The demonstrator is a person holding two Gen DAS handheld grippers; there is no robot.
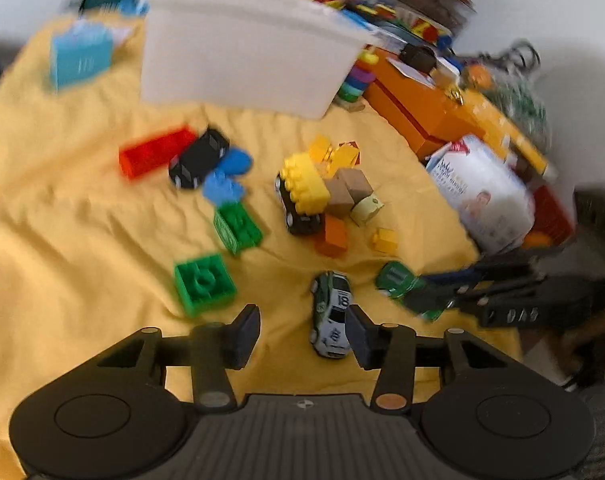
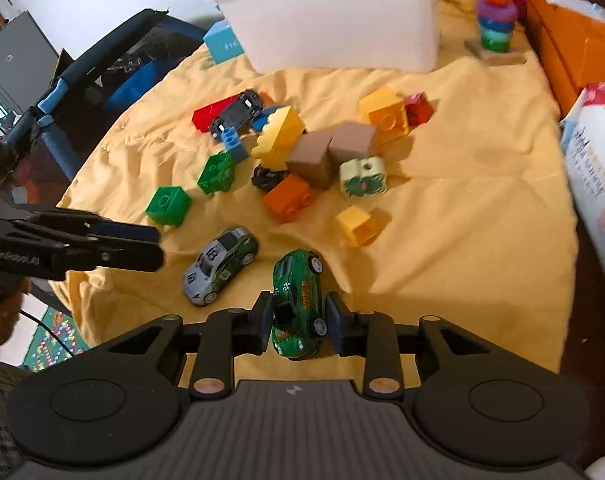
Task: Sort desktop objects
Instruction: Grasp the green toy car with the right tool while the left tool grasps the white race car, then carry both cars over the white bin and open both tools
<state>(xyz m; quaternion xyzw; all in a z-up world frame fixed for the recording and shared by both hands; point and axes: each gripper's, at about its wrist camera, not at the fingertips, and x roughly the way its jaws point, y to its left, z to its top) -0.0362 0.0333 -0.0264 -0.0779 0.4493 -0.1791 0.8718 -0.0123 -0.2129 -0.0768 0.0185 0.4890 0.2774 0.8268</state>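
Cloth, yellow and rumpled [image 2: 462,208], is covering the whole work surface, and a white plastic bin [image 2: 334,20] is standing at its far edge, presumably the place the toys are going. Between bin and grippers a heap of building blocks [image 2: 310,152] is lying scattered, with a dark toy car [image 2: 238,112] tucked against a red brick.

Nearer in, two small cars are sitting side by side on the cloth. The right gripper [image 2: 300,320] is straddling the green toy car [image 2: 298,300], one pad at each flank; a sliver of gap seems to be showing on both sides, so I judge it spread around the car, not yet pinching. The left gripper [image 1: 304,336] is hanging open, its right finger just beside the grey-and-green racing car [image 1: 331,316], which is lying off-centre in the gap (the left-wrist view is blurred).

Both cars are looking light, rigid and glossy, so they are likely to slip or roll on their wheels. Gripping across the doors, low on the body, should be giving the flattest hold; the soft cloth is likely to be giving way beneath the fingertips.
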